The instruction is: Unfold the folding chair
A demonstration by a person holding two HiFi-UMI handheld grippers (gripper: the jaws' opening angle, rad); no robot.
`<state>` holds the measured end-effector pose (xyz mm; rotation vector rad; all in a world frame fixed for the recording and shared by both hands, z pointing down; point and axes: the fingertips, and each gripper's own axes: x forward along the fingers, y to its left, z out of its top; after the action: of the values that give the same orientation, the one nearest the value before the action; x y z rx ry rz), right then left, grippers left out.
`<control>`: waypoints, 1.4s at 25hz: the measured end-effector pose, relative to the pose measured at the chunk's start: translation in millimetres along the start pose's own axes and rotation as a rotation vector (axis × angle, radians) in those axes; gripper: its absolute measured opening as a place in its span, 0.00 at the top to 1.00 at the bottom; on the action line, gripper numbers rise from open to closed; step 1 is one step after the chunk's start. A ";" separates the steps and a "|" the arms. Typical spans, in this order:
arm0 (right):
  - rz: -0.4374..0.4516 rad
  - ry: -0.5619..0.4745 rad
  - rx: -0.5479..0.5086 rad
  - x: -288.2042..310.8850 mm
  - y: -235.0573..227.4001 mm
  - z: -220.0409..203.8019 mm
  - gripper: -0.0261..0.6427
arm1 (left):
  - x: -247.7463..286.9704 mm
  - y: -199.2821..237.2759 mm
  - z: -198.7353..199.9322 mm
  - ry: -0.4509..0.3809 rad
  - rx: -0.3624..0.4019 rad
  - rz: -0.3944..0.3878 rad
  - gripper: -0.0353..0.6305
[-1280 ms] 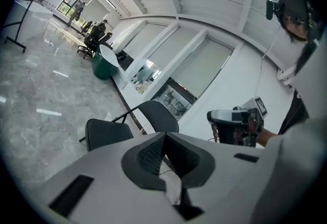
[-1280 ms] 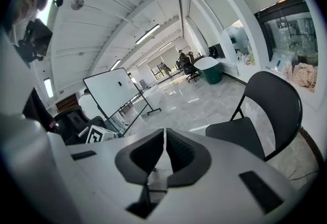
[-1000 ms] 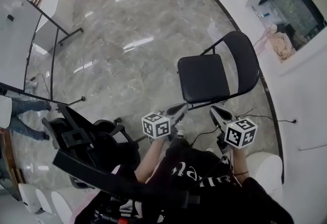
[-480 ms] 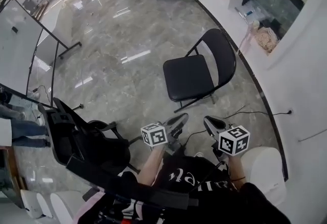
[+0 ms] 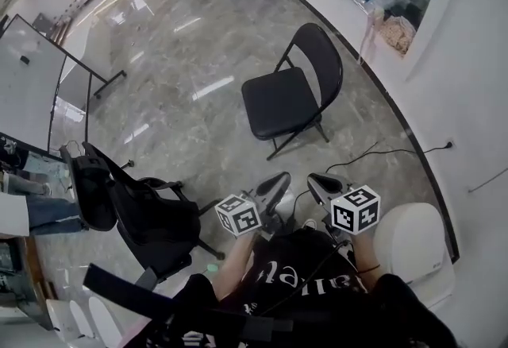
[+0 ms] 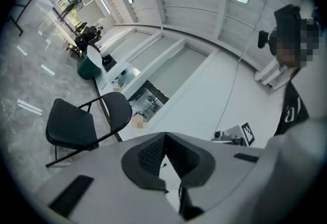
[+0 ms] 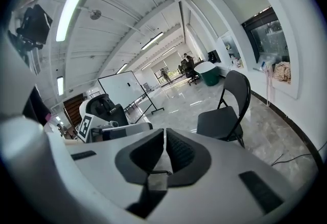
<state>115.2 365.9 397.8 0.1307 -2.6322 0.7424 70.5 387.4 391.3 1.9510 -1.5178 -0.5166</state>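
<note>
**Step in hand.** The unfolding reads as complete. The black metal folding chair with padded seat point(image 5: 286, 100) stands opened on the grey marble floor point(image 5: 182, 44), at 12 o'clock from the person. Its seat is down and its backrest upright, and the legs that show rest on the floor. It is well apart from both grippers.

**Grippers.**
- The left gripper point(image 5: 279, 179) has its jaws closed together with nothing between them.
- The right gripper point(image 5: 312, 179) has its jaws closed to a hairline gap and holds nothing.
- Both sit close to the person's body and point toward the chair.

**Surroundings.**
- A black wheeled office chair point(image 5: 151, 215) stands at 9 o'clock.
- A thin black cable point(image 5: 381, 152) lies on the floor at 2 o'clock, near the folding chair's legs.

**Next move (judgement).** No further grip on the chair appears necessary. At most, confirm that it stands stable. Any re-approach should keep clear of the cable.
</note>
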 end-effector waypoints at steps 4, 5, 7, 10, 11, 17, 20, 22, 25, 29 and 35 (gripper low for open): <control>0.014 -0.013 -0.014 -11.9 8.5 -2.9 0.92 | -2.9 -17.4 5.3 0.009 0.104 0.042 0.94; 0.016 -0.014 -0.015 -13.9 10.5 -4.3 0.92 | -4.1 -20.1 5.2 0.011 0.115 0.047 0.94; 0.017 -0.016 -0.017 -16.1 12.6 -7.0 0.92 | -6.6 -23.1 3.3 0.015 0.125 0.052 0.94; 0.015 -0.025 -0.022 -15.7 13.3 -6.5 0.92 | -11.4 -22.2 2.0 0.014 0.133 0.070 0.94; 0.014 -0.027 -0.025 -15.3 14.2 -5.7 0.92 | -13.8 -20.8 2.1 0.015 0.136 0.081 0.94; 0.003 -0.027 -0.046 -16.0 20.2 -8.4 0.92 | -26.5 -12.1 -0.5 0.002 0.135 0.115 0.94; -0.004 -0.026 -0.050 -13.5 22.7 -8.0 0.92 | -31.3 -10.4 1.0 -0.002 0.132 0.114 0.94; -0.008 -0.025 -0.057 -11.5 24.6 -6.6 0.92 | -33.8 -8.4 3.4 -0.004 0.135 0.114 0.94; -0.013 -0.026 -0.058 -11.3 26.1 -6.9 0.92 | -35.8 -4.0 4.9 -0.012 0.121 0.119 0.94; -0.021 -0.028 -0.060 -11.6 26.3 -7.2 0.92 | -39.0 2.1 7.1 -0.022 0.107 0.129 0.94; -0.029 -0.030 -0.052 -10.5 28.0 -5.6 0.92 | -43.2 6.4 8.5 -0.018 0.094 0.134 0.94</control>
<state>121.4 392.6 384.5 0.1665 -2.6693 0.6662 48.9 426.0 386.6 1.9025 -1.6980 -0.4130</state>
